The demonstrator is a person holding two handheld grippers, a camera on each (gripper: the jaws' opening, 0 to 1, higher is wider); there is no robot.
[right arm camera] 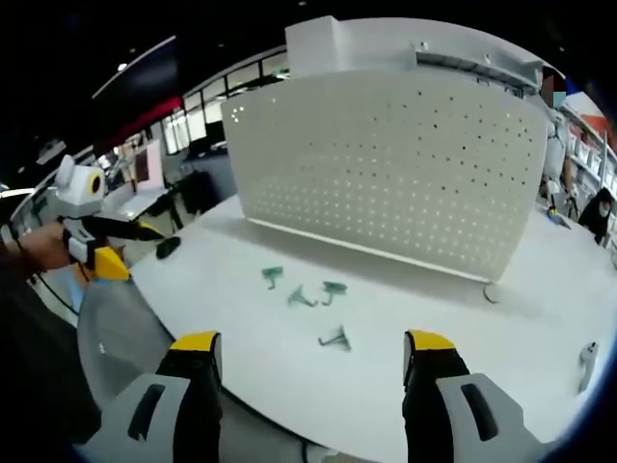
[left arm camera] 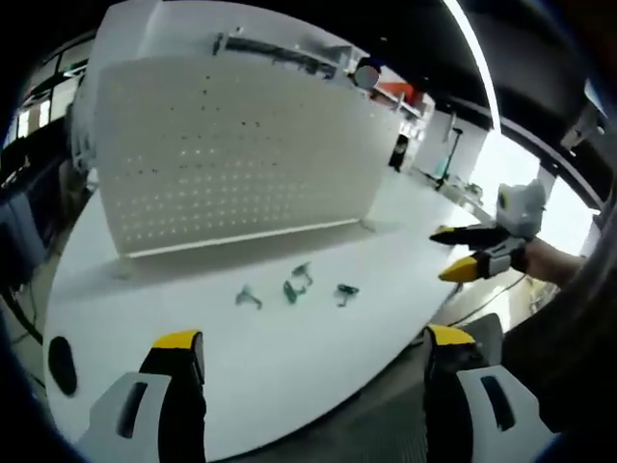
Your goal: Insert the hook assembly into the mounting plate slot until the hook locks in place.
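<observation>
Four small hooks (right arm camera: 307, 289) lie loose on the table (right arm camera: 434, 328) before the pegboard (right arm camera: 405, 164) (untouched). Both grippers, left (left arm camera: 308, 352) and right (right arm camera: 313, 352), hover spread and empty. A clumsy pinch could skitter one away.

This looks like a lab or workshop floor. A white counter (right arm camera: 434, 386) carries an upright perforated mounting plate (right arm camera: 405, 164), with shelving (left arm camera: 386, 92) behind, long ceiling light strips (left arm camera: 472, 48), glazed partitions (right arm camera: 207, 106) and other workstations (right arm camera: 145, 188) beyond the counter's edge.
</observation>
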